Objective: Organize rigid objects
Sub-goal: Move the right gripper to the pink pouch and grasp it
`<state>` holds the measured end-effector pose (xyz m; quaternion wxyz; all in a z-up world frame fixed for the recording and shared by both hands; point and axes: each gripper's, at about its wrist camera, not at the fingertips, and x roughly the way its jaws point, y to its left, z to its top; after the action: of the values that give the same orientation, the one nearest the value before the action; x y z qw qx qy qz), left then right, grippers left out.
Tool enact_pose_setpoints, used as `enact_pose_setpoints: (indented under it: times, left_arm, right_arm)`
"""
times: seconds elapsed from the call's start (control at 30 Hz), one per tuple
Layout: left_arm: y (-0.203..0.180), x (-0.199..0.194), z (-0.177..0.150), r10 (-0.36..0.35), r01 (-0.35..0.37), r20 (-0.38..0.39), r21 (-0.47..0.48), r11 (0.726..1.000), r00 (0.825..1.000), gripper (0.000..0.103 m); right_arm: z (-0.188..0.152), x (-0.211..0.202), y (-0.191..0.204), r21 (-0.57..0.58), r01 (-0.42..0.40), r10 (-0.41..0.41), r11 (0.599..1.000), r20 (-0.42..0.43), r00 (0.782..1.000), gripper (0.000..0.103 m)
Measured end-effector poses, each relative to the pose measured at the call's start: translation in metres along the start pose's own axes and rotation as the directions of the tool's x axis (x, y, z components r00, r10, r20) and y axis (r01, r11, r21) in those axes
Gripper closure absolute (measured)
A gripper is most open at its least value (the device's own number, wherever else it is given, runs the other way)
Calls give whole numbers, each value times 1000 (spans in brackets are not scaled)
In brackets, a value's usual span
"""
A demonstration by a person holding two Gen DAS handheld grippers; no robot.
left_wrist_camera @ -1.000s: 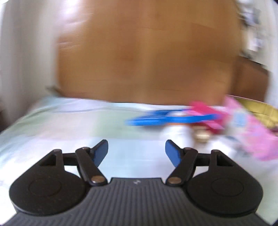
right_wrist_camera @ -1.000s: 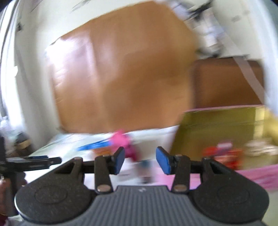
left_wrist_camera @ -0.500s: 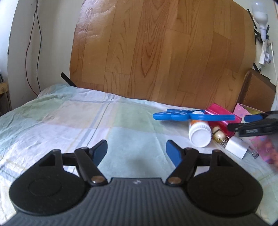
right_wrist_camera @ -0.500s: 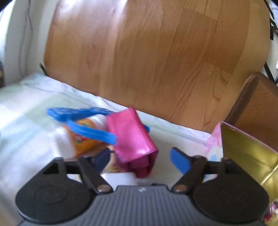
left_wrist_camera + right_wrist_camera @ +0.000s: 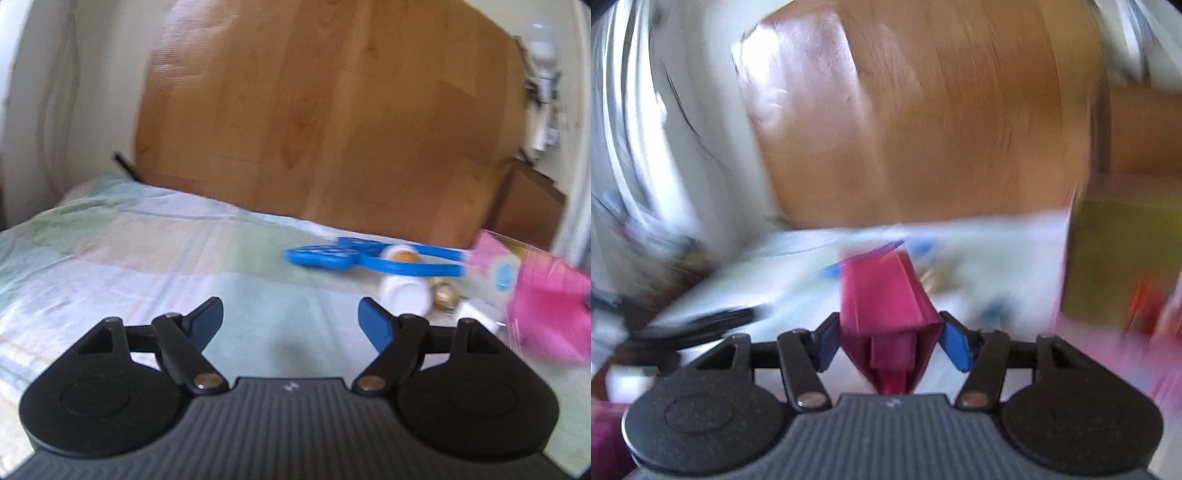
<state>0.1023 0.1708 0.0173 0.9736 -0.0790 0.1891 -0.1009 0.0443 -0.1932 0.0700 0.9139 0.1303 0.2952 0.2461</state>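
— So, what has the right gripper (image 5: 886, 338) got?
— Its jaws are closing on the pink wallet (image 5: 890, 314), which sits between the blue pads above the bed (image 5: 979, 243).
— And the left gripper (image 5: 290, 323)?
— Jaws opening wide, nothing between them; blue tongs (image 5: 369, 258) lie ahead.

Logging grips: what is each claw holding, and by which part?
Right claw, closing: pink wallet, gripped across its near end. Left claw, opening: nothing.

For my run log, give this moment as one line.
left claw: opening, empty | right claw: closing on pink wallet | blue tongs: on bedsheet
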Motion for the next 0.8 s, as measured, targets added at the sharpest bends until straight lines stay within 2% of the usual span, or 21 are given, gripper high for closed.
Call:
enact_pose_setpoints:
  times: [0.07,0.1,0.17,0.2,0.23,0.27,0.37,0.47,0.53,0.63,0.67,0.7,0.8]
  left_arm:
    - [-10,-3,0,-112,112,-25,-19,994,993,21]
    - [-18,-6,0,-183,182,-34,-35,983,983,21]
    - [-37,-11,-1,-297,294,-46,-62,954,954,21]
    - [-46,-11,-2,-339,333,-63,-82,939,939,21]
    - [-57,-11,-3,-373,364,-87,-99,926,924,21]
    - [-67,-13,-4,-398,387,-110,-108,916,911,21]
    - [-91,-27,-11,-461,452,-145,-93,887,875,21]
    - [-101,-47,-20,-488,485,-157,-60,873,859,21]
    - [-101,-57,-30,-505,501,-190,-74,862,842,21]
    - [-97,-76,-40,-510,508,-244,-75,858,825,21]
    - [-94,-80,-42,-519,517,-266,-83,852,812,21]
    - [-91,-85,-43,-537,533,-290,-101,840,792,21]
    - [-87,-93,-46,-600,582,-347,-166,796,721,21]
  right_arm:
    - [-23,-14,-25,178,-147,163,973,-78,984,51]
    - [-32,-17,-35,228,-158,182,961,-85,980,53]
    - [-42,-23,-49,240,-80,101,968,-79,992,49]
    - [-45,-27,-55,230,-4,18,973,-59,998,47]
    - [-48,-33,-60,231,51,-42,972,-42,998,37]
    - [-51,-38,-63,237,89,-85,968,-25,996,35]
    - [-61,-59,-69,233,58,-68,971,37,997,35]
    - [-72,-79,-60,139,63,-76,988,86,993,35]
    - [-83,-91,-55,87,54,-61,995,79,995,34]
    - [-100,-115,-57,64,-37,35,997,31,999,35]
    - [-106,-122,-57,52,-63,63,997,4,998,35]
    - [-114,-131,-58,34,-85,86,996,-19,996,35]
    - [-130,-152,-53,-8,-145,144,989,-97,985,34]
